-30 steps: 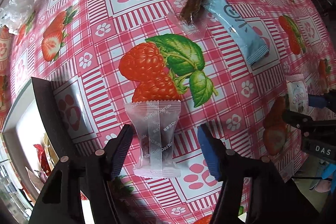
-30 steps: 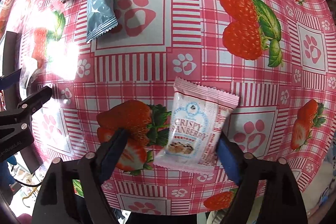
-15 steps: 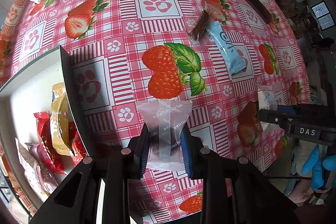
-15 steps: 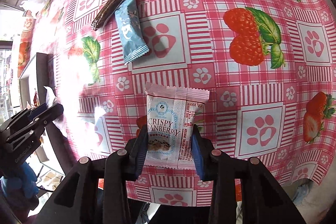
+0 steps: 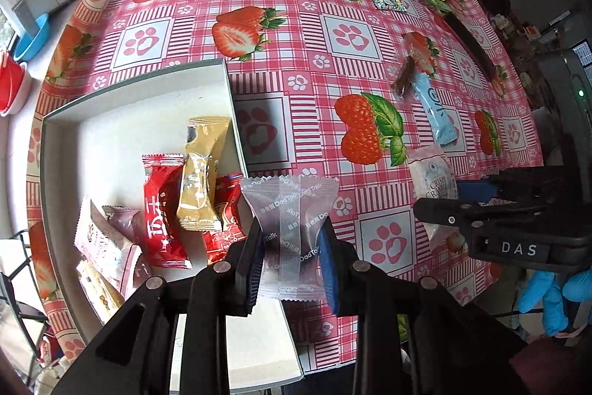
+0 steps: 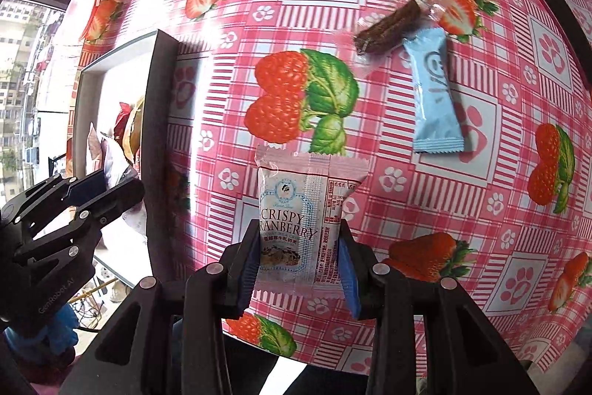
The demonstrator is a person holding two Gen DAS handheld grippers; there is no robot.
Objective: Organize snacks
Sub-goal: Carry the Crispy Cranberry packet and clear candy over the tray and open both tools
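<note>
- Left gripper: fingers pinching clear DadTalk packet, lifted beside white tray.
- Right gripper: fingers pinching Crispy Cranberry packet above desk.

Strawberry-and-paw tablecloth over the table; bright window with buildings outside.

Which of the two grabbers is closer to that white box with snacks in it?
Left. The left gripper, holding a clear frosted packet, sits at the white cardboard box's near edge. The right gripper, clamping the pink cranberry packet, is farther over the tablecloth.
</note>
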